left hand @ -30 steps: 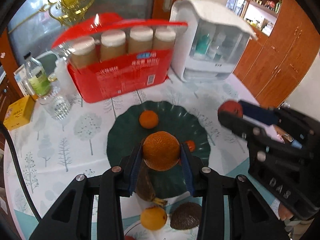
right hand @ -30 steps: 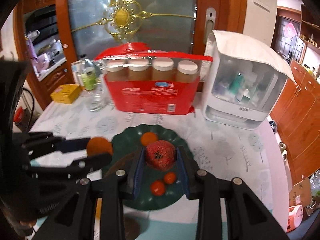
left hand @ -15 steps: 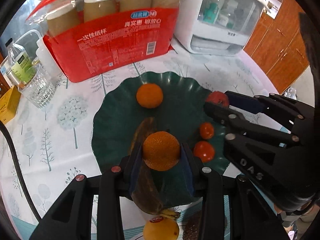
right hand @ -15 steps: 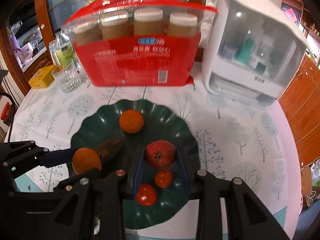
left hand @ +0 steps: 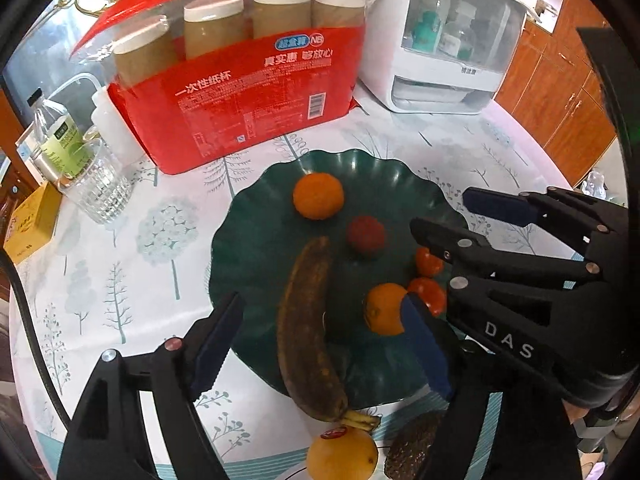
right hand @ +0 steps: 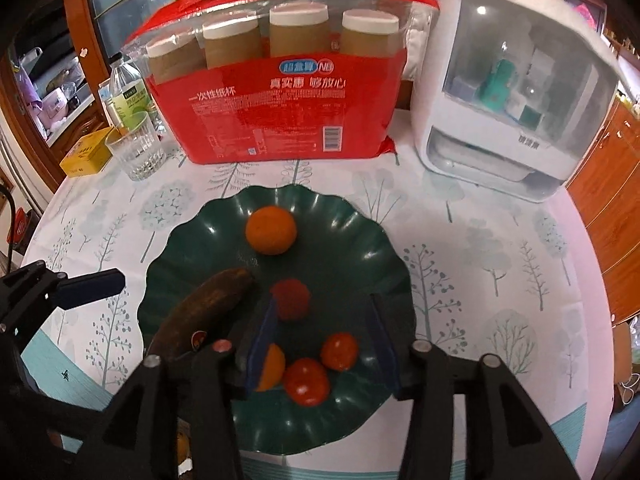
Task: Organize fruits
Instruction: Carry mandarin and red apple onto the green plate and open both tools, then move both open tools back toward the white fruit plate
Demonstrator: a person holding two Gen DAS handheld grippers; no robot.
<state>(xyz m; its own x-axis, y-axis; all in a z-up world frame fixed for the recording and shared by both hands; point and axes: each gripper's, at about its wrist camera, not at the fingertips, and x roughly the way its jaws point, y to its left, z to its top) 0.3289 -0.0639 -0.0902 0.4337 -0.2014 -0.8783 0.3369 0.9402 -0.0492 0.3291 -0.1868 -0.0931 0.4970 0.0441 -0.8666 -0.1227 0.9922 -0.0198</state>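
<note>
A dark green scalloped plate (left hand: 256, 216) (right hand: 360, 240) holds a tangerine (left hand: 318, 195) (right hand: 271, 230), a red strawberry (left hand: 365, 236) (right hand: 291, 298), a brown banana (left hand: 306, 332) (right hand: 204, 312), two small tomatoes (left hand: 430, 262) (right hand: 339, 351) and a second orange (left hand: 382, 314) (right hand: 272, 366). My left gripper (left hand: 320, 344) is open over the plate's near side, the orange by its right finger. My right gripper (right hand: 324, 344) is open above the tomatoes; it also shows in the left wrist view (left hand: 460, 216).
A red bag of paper cups (left hand: 248, 92) (right hand: 280, 100), a white appliance (left hand: 448, 52) (right hand: 516, 92), a glass (right hand: 136, 152), a bottle (left hand: 56, 140) and a yellow box (right hand: 86, 156) stand behind the plate. An orange (left hand: 342, 456) and a dark fruit (left hand: 412, 444) lie near the table's front.
Both grippers have opened. The left let go of the orange and the right let go of the strawberry; both fruits now lie on the plate.
</note>
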